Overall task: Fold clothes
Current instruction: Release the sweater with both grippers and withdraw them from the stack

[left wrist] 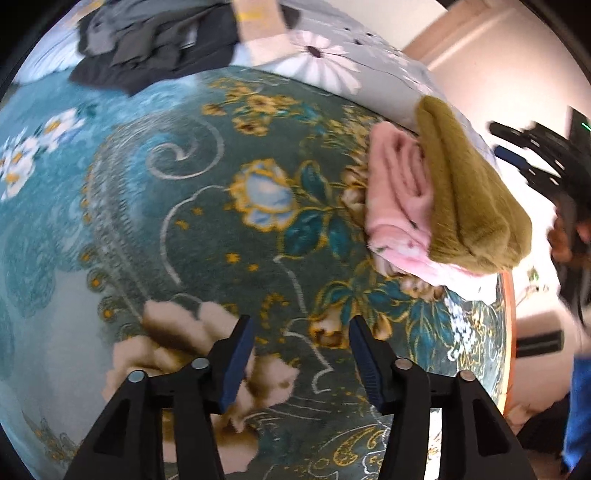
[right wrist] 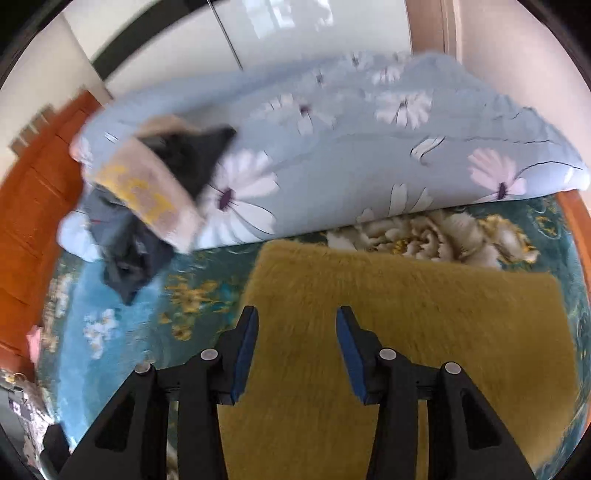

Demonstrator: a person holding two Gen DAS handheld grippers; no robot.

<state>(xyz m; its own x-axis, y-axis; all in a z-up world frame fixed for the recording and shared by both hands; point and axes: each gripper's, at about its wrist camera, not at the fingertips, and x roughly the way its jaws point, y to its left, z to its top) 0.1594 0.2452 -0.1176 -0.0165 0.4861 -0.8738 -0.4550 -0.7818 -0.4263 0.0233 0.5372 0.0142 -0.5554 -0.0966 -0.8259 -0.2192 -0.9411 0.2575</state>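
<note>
Left wrist view looked down over the left gripper (left wrist: 301,360), jaws parted with nothing between the blue pads, only the patterned teal bedspread (left wrist: 155,206) showing through the gap. Hung clear above that bare stretch of bed, probably kept free as the working area for whichever garment comes next. Off to the right, near the bed's edge, lay the mustard fleece (left wrist: 469,192), folded into a thick pad and resting on top of a folded pink garment (left wrist: 399,199); stacked there, most likely, so that finished pieces stayed out of the folding space. Further back, a heap of dark unfolded clothes (left wrist: 159,48) with a beige piece (left wrist: 258,22) sat against the rolled daisy-print quilt (left wrist: 332,66), apparently the waiting pile. At the far right edge, a blurred dark shape, possibly the other gripper with part of the person behind it, too smeared to say.

Right wrist view showed the right gripper (right wrist: 297,352) also spread, empty between the fingers, poised directly over the mustard fleece (right wrist: 406,332), which filled the lower frame as a flat rectangle. Seemed let go rather than gripped: no cloth pinched, no fold lifted. Beyond it ran the quilt (right wrist: 351,147), pushed to the back of the bed to leave room, and at its left end the dark clothes (right wrist: 136,258) under the beige piece (right wrist: 147,192), all motion-blurred. Judged as the gap between garments, with the next pick likely from that pile.
</note>
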